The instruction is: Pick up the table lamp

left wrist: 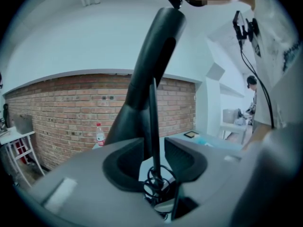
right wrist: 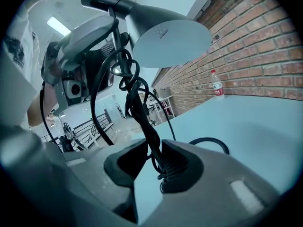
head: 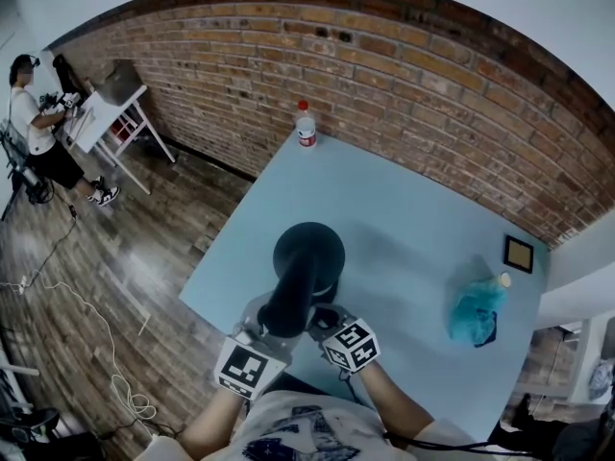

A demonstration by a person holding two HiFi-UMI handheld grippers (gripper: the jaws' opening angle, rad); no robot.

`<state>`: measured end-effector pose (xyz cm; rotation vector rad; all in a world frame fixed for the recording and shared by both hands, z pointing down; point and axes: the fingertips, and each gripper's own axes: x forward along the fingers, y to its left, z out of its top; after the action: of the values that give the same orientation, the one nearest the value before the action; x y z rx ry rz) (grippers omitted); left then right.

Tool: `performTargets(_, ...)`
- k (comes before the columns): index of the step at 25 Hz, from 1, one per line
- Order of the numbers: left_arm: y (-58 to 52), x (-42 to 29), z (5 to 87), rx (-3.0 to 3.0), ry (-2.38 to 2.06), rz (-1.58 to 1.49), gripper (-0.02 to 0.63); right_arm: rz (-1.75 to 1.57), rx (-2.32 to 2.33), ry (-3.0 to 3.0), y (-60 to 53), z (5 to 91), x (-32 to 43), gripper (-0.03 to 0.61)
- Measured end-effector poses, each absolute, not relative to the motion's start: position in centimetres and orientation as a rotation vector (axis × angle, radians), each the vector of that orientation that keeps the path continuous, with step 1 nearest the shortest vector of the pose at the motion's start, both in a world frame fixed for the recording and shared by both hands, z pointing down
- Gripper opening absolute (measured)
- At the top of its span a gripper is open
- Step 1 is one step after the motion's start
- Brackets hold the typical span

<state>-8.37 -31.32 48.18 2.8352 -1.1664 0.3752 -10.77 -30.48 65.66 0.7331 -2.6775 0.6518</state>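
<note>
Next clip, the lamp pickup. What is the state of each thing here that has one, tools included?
lamp: unlit, head tilted downward.
cord: bundled in loops, hanging by the lamp.
bottle: upright, cap on.
bag: crumpled, lying on the table.
left tool: open, the lamp's thin stem between its jaws.
right tool: open, cord between its jaws, against one side.

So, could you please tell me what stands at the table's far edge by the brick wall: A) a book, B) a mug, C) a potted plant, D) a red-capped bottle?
D: a clear bottle with a red cap stands at the far edge of the blue table, just before the brick wall.
</note>
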Motion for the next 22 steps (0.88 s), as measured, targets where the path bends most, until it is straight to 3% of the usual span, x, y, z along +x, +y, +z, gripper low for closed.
performTargets(12,-31.3,-8.3,49.1,2.859,-1.151,0.384,0.046,0.634,0.748,-2.694,-30.4,65.8,-10.9,0.08)
performTargets(22,-31.2,-8.1,48.7,2.815,-1.127,0.287,0.04,0.641,0.779,-2.728,-30.5,65.6,-10.6,0.074)
